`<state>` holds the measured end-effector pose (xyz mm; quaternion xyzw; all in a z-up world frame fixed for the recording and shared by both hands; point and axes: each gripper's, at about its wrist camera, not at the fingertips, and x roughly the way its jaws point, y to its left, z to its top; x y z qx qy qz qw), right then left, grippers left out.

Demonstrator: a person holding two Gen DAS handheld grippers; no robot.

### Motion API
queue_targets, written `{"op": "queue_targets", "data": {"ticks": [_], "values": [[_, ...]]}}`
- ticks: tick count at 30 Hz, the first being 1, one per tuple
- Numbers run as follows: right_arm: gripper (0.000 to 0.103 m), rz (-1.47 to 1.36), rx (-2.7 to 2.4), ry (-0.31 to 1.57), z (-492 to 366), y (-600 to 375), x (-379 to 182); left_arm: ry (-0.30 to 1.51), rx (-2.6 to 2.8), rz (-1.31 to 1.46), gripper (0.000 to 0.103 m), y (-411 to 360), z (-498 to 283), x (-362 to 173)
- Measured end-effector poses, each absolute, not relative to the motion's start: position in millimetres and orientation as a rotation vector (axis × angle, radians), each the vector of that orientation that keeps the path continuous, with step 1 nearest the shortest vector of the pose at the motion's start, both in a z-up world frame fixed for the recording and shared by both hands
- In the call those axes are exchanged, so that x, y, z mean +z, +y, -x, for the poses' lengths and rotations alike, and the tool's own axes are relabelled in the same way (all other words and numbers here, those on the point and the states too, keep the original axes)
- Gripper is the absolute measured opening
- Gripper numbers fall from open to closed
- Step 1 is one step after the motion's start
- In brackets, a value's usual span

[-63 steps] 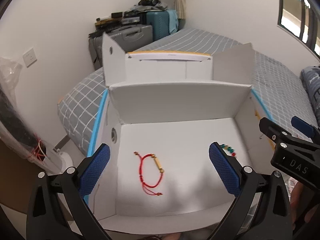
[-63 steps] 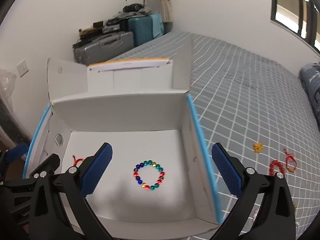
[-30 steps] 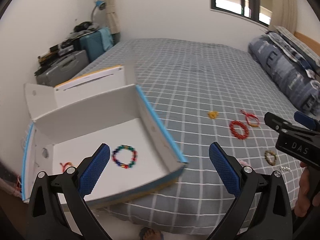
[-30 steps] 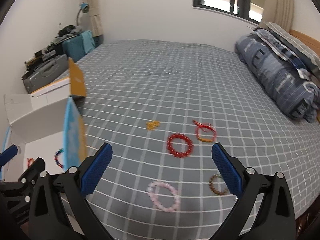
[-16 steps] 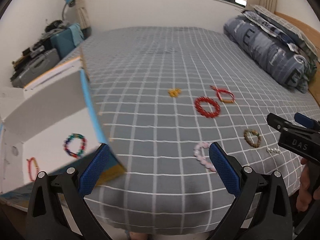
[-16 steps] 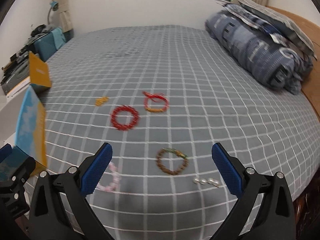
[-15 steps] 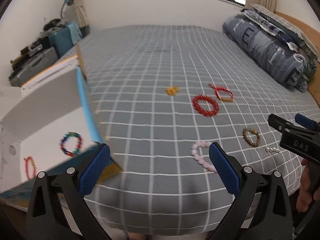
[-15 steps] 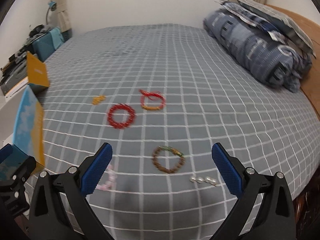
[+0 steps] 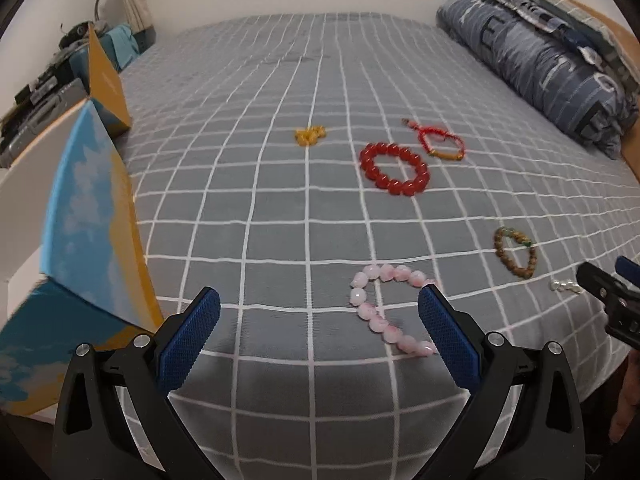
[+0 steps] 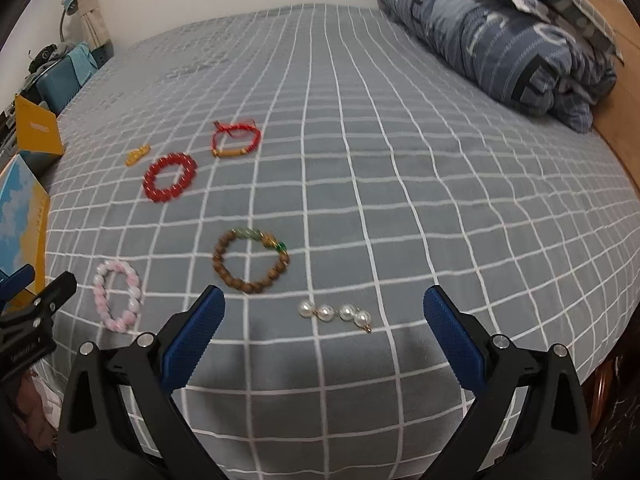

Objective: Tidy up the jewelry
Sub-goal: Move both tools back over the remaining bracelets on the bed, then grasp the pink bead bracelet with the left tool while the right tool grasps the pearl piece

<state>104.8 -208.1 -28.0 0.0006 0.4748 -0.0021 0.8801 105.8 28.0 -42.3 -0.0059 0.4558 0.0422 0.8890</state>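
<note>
Several pieces of jewelry lie on the grey checked bed. A pink bead bracelet (image 9: 386, 310) lies just ahead of my open, empty left gripper (image 9: 318, 326), close to its right finger; it also shows in the right wrist view (image 10: 118, 295). A short pearl strand (image 10: 335, 313) lies just ahead of my open, empty right gripper (image 10: 323, 330). A brown bead bracelet (image 10: 251, 261), a red bead bracelet (image 9: 394, 169), a red cord bracelet (image 9: 438, 143) and a small yellow charm (image 9: 311, 135) lie farther out.
An open cardboard box with blue and yellow sides (image 9: 86, 216) stands at the left edge of the bed. A folded blue patterned duvet (image 10: 512, 36) lies at the far right. Suitcases and clutter (image 9: 44, 80) sit beyond the box.
Both grippers have swung right, away from the box and over the bed. The box has slid to the left edge of both views, and the loose jewelry now lies in front.
</note>
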Motion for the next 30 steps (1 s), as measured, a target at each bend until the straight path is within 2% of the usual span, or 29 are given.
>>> {"op": "queue_targets", "data": {"ticks": [11,18,26,30], "values": [[0.096,-0.019,-0.007,1.081,-120,-218,-63,1.004,0.092,-0.001,0.097,21,-125,-72],[0.090,-0.039,-0.009,1.123,-127,-222,-72,1.049,0.088,0.009,0.096,20,-135,-82],[0.078,-0.040,-0.026,1.138,-129,-224,-76,1.083,0.055,0.031,0.081,19,-135,-84],[0.067,-0.048,-0.034,1.136,-129,-227,-74,1.085,0.045,0.033,0.071,19,-132,-82]]}}
